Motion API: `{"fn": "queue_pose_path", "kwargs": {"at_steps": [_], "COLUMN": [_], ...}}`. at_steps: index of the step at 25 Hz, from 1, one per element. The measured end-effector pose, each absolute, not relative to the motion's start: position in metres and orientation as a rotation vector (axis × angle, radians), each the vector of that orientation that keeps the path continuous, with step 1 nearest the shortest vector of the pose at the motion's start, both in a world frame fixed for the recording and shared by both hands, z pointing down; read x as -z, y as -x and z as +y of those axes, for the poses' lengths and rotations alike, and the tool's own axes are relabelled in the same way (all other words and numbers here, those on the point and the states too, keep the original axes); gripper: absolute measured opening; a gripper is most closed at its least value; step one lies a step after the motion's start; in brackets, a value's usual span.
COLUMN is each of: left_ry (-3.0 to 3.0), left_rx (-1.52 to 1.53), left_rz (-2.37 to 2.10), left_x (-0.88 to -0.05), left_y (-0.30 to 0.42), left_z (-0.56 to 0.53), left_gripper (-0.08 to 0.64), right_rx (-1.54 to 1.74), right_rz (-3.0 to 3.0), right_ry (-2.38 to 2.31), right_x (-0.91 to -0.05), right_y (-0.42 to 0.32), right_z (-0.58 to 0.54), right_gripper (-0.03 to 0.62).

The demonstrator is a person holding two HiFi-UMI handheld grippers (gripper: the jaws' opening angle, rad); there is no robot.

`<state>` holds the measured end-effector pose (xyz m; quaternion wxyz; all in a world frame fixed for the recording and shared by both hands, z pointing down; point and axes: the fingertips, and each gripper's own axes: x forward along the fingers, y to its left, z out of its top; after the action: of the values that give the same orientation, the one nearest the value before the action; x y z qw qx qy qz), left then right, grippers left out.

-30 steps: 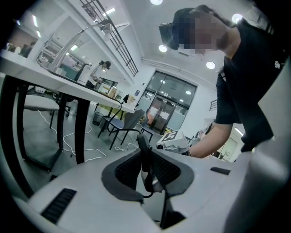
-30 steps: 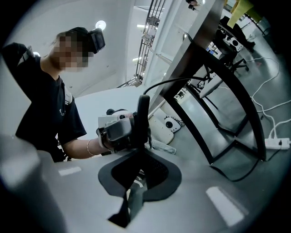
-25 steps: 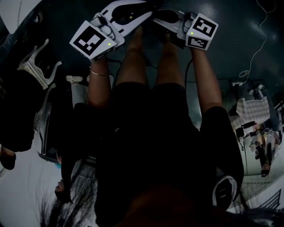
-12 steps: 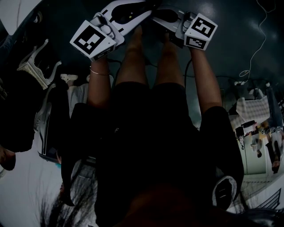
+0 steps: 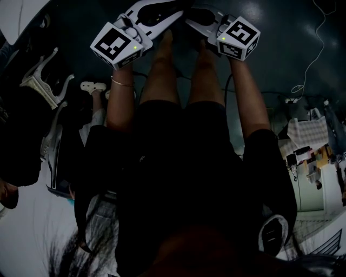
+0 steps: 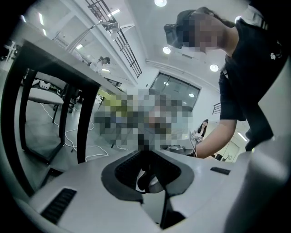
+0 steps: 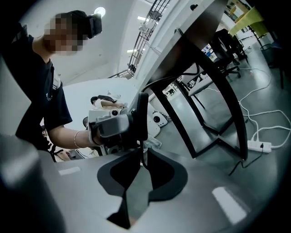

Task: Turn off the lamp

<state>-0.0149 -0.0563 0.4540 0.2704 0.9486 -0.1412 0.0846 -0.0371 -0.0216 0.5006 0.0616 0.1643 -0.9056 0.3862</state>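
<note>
Down by the person's knees, the left gripper had its fingers shut tight, with nothing in them. The right gripper had its fingers shut and empty too, tips close to the left one's. Both were smooth white plastic with black pads, and each had a cube with black and white squares. The floor was dark and shiny. I could not see the lamp anywhere.
</note>
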Motion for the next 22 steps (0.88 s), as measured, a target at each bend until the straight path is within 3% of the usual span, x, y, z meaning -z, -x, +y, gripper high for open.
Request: {"fn": "queue_pose_path", "kwargs": {"at_steps": [22], "left_ry": [-2.482], "left_rx": [-0.302], "left_rz": [-0.431], "left_x": [-0.525], "left_y": [0.006], "left_z": [-0.053], "left_gripper": [0.071], "right_rx": [-1.192], "right_rz": [-2.717], "right_ry": [-0.773], "right_x": [-0.535], "right_y": [-0.005], "right_z": [-0.035], "right_gripper": [0.029]}}
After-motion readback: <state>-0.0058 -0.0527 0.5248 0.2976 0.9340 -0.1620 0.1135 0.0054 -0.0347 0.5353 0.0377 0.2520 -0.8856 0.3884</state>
